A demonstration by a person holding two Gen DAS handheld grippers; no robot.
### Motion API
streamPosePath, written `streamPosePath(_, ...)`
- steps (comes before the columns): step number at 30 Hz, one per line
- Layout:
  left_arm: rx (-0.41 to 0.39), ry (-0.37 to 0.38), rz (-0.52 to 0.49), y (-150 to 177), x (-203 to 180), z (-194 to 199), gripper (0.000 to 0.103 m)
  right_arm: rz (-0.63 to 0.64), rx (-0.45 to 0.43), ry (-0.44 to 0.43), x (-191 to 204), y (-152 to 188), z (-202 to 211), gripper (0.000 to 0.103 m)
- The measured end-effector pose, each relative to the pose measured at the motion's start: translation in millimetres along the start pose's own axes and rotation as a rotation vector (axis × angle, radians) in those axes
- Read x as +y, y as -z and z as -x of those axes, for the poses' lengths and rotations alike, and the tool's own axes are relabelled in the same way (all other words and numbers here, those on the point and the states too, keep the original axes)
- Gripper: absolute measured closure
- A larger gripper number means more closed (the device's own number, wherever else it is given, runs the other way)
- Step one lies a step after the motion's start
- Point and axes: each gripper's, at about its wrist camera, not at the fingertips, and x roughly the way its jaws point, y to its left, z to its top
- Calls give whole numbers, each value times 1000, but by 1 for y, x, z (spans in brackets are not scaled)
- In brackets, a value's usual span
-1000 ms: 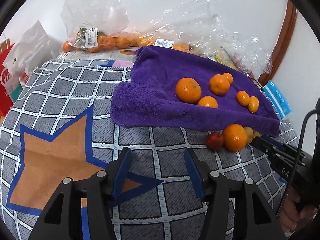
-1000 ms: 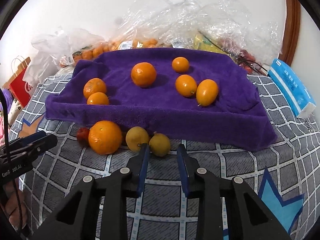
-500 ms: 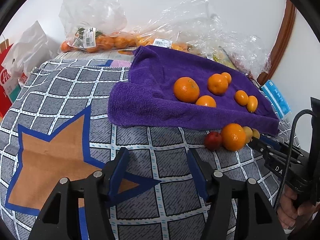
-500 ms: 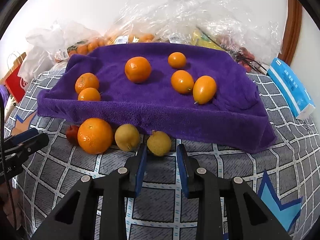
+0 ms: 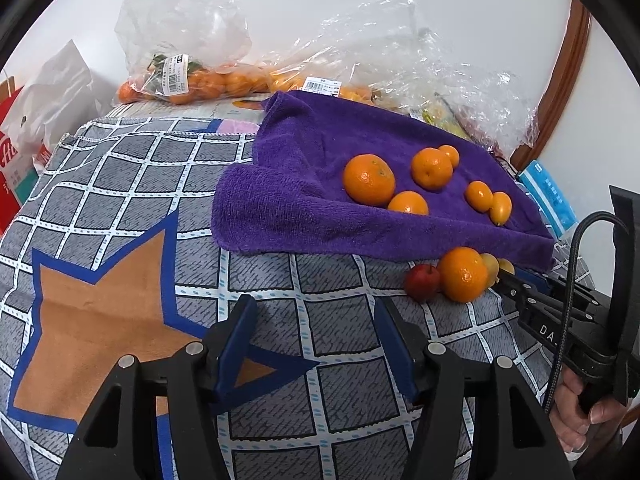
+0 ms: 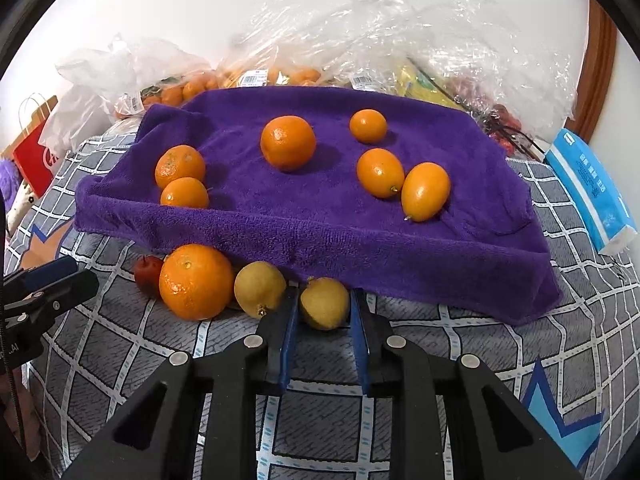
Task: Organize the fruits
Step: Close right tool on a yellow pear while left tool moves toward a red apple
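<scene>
Fingers of right gripper [image 6: 324,308] bracket yellow fruit [image 6: 325,303], gaps visible; left gripper [image 5: 316,320] level, spread wide.

Purple towel [image 6: 320,232], orange fruits [image 6: 288,142], grey-checked blue-star cloth [image 5: 120,184].

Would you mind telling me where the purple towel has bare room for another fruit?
The purple towel is bare along its front edge and right side, beyond the oval kumquat. The left corner, by two mandarins, is crowded.
</scene>
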Motion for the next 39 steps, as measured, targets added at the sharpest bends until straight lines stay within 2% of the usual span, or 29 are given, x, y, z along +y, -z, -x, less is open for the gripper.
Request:
streamPosePath(9,7,25,11,-1,2,0,45,-6,-5,-29,-3,0,2,78)
streamPosePath(12,8,38,22,-1,4,1,45,-5,-38,-27,-3,1,10,78)
streamPosePath(16,27,12,-13,3,-4,4,45,-11,-72,-51,-8,6,22,78)
streamPosePath(19,49,40,-27,5,-13,9,45,-5,-77,-36,-13,12,27,78)
streamPosePath(25,29,62,-56,-1,-34,15,46,-7,-94,-2,-28,22,39,78)
streamPosePath(29,42,66,-53,-7,-43,7,52,-1,-96,7,-35,30,46,78)
streamPosePath(31,49,45,-57,-7,-48,1,56,5,-98,12,-36,34,50,78)
streamPosePath(33,62,44,-62,-8,-52,-5,62,12,-105,22,-37,38,55,78)
streamPosePath(39,80,53,-76,-11,-63,-17,66,-11,-117,0,-43,47,63,78)
